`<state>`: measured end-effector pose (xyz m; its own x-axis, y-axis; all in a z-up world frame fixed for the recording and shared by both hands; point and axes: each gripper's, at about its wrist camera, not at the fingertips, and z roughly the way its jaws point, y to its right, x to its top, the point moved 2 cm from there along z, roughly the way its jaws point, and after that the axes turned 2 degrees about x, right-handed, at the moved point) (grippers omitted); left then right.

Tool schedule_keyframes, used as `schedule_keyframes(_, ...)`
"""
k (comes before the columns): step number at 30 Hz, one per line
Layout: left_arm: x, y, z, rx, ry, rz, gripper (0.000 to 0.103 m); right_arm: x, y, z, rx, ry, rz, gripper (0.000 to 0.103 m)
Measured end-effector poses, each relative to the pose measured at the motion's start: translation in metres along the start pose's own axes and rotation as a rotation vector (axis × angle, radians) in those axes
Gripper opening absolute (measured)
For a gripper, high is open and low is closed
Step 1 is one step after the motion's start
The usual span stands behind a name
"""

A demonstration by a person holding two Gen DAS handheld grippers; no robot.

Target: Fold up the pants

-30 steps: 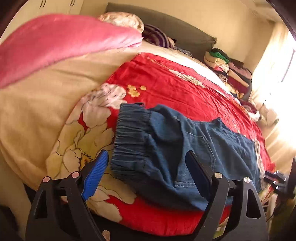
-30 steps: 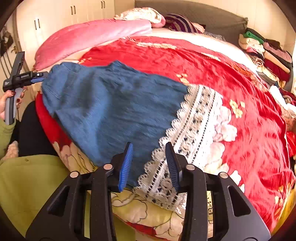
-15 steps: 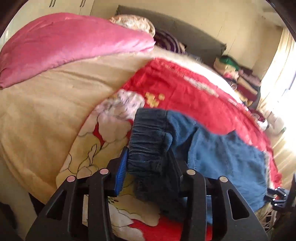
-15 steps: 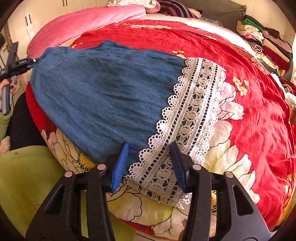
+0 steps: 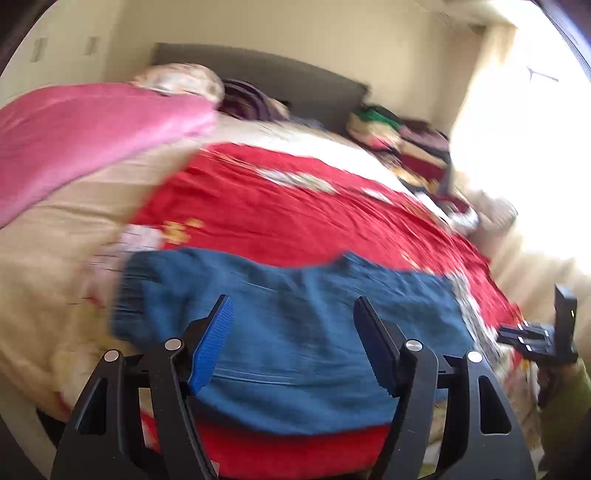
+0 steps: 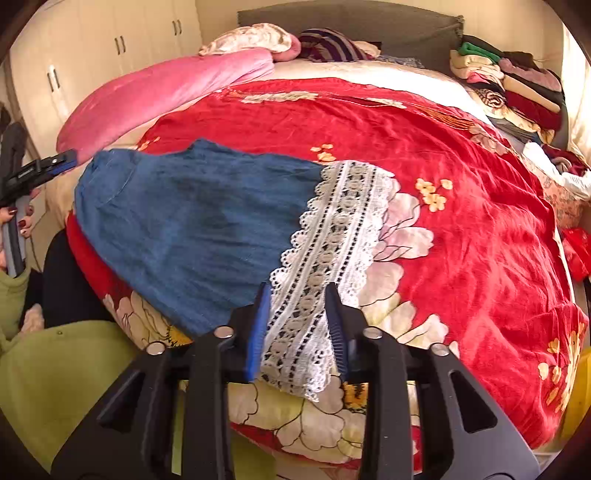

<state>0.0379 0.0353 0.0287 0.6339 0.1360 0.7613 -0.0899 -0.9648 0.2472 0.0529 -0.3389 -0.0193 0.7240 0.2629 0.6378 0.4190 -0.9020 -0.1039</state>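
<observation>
Pants (image 6: 192, 229) lie flat across the near edge of the bed (image 6: 461, 206), waist left, lace hem (image 6: 332, 266) right. Folding not started, I'd say. My left gripper (image 5: 291, 347) hangs wide apart over the waist end, holding nothing; left view blurred. My right gripper (image 6: 297, 328) straddles the hem, fingers parted, unclamped. Next: close both, carry hem to waist.

Bedroom w/ cream walls. Large bed (image 6: 461, 229) fills most of both views, covered by red floral bedspread (image 6: 424, 147) over a cream sheet. Dark grey headboard (image 6: 351, 26) at far end; pink quilt (image 6: 166, 96) rolled along the bed's left side, patterned pillows (image 6: 258, 37) by the headboard. Stack of folded clothes (image 6: 509, 85) on the right near the headboard. Cream wardrobe doors (image 6: 92, 51) on left wall. Strong daylight from window (image 5: 535, 129) at right, curtain washed out.
</observation>
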Motion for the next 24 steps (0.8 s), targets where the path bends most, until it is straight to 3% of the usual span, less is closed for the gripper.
schedule_keyframes(4,-0.014,0.046,0.039,-0.08,-0.117,0.098,0.067,-0.005,-0.014,0.009,0.024,-0.034,-0.054,0.013)
schedule_keyframes(7,-0.031,0.069,0.063,-0.08,-0.181,0.176,0.067,-0.016,-0.017,0.022,0.005,-0.126,-0.078,0.012)
schedule_keyframes(9,-0.039,0.073,0.073,-0.058,-0.205,0.21,0.067,-0.025,-0.016,0.031,-0.017,-0.179,-0.096,0.011)
schedule_keyframes(12,-0.053,0.067,0.089,-0.03,-0.261,0.228,0.073,-0.029,-0.013,0.033,-0.001,-0.166,-0.073,0.011)
schedule_keyframes(15,-0.056,0.058,0.094,-0.04,-0.286,0.204,0.073,-0.027,-0.014,0.032,-0.001,-0.17,-0.087,0.012)
schedule_keyframes(17,-0.051,0.059,0.091,-0.053,-0.275,0.195,0.073,-0.021,-0.012,0.025,0.031,-0.156,-0.067,0.012)
schedule_keyframes(19,-0.041,0.058,0.084,-0.076,-0.246,0.179,0.074,-0.008,-0.002,0.013,0.053,-0.083,-0.026,0.017)
schedule_keyframes(21,-0.03,0.057,0.081,-0.079,-0.228,0.168,0.075,0.005,0.006,0.005,0.038,-0.018,0.01,0.027)
schedule_keyframes(24,-0.008,0.058,0.083,-0.066,-0.201,0.165,0.076,0.028,0.027,0.003,-0.003,0.045,0.081,0.029)
